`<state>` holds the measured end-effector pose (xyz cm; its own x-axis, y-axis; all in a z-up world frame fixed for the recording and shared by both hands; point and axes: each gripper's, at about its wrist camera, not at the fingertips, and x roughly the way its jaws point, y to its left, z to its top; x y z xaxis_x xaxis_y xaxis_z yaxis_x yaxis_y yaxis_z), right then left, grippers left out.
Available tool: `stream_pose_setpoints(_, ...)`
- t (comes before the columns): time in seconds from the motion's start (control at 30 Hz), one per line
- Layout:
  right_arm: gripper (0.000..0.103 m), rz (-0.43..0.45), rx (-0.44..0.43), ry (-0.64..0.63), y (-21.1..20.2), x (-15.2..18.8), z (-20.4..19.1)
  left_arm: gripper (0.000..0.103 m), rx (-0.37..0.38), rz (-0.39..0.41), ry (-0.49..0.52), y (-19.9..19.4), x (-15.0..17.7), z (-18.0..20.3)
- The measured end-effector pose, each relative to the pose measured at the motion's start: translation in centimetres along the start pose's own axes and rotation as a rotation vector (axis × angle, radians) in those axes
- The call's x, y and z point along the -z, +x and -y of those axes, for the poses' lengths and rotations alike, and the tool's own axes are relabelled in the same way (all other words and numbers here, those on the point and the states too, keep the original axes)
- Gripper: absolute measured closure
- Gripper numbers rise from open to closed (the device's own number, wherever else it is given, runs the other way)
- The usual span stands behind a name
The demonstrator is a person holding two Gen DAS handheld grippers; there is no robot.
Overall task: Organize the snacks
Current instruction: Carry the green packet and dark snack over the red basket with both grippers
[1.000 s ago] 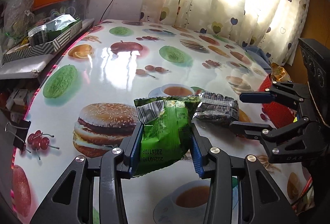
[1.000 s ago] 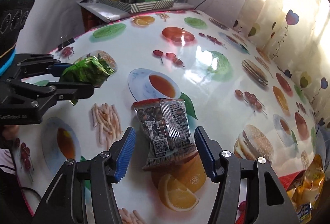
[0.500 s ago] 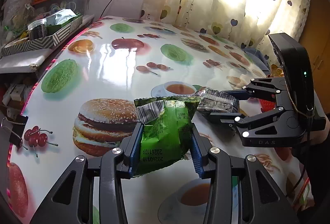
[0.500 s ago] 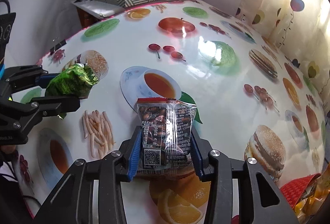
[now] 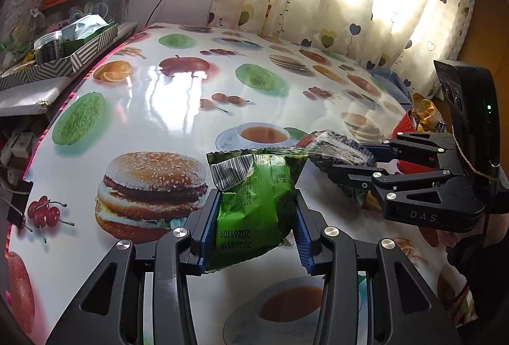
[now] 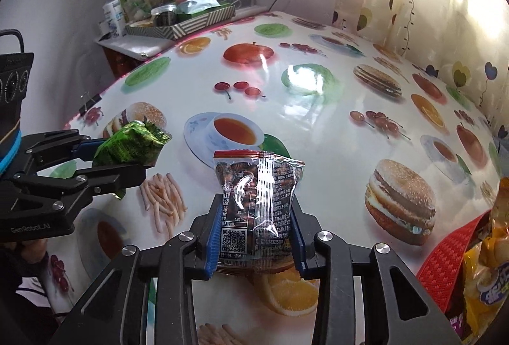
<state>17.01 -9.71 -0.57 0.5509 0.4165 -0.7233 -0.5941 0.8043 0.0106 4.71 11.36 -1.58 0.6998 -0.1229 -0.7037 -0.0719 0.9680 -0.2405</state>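
A striped tray (image 6: 203,20) on the side shelf holds a dark-lidded jar (image 6: 163,15) and a pale foil bag (image 6: 198,3). At the table's right edge a red basket (image 6: 445,262) carries yellow snack bags (image 6: 483,291), perhaps more behind them. The fruit-and-burger tablecloth (image 5: 178,97) lies bare between the tray and both tools. The left gripper (image 5: 256,229) clamps the green snack packet (image 5: 257,202) above the cloth. Just beside it, the right gripper (image 6: 254,241) is closed on the clear packet of dark snacks (image 6: 254,198), pads pressing both sides
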Motion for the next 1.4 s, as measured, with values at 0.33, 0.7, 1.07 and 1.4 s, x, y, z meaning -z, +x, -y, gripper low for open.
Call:
stream_pose_setpoints(0.33,0.069,0.069,0.031,0.061,-4.4,1.8,0.0,0.06,0.013,0.008,-0.004,-0.7,-0.5,2.6)
stream_pose_setpoints(0.7,0.069,0.128,0.078,0.103,-8.4,3.3,0.5,0.059,0.019,0.014,0.031,-1.3,-0.9,6.1)
stream_pose_setpoints(1.07,0.069,0.172,0.114,0.166,-11.0,4.7,1.9,0.059,0.048,0.013,0.073,-1.4,-1.5,9.2)
stream_pose_setpoints(1.4,0.069,0.206,0.166,0.232,-13.3,6.1,4.2,0.059,0.094,0.029,0.119,-1.2,-2.7,12.0)
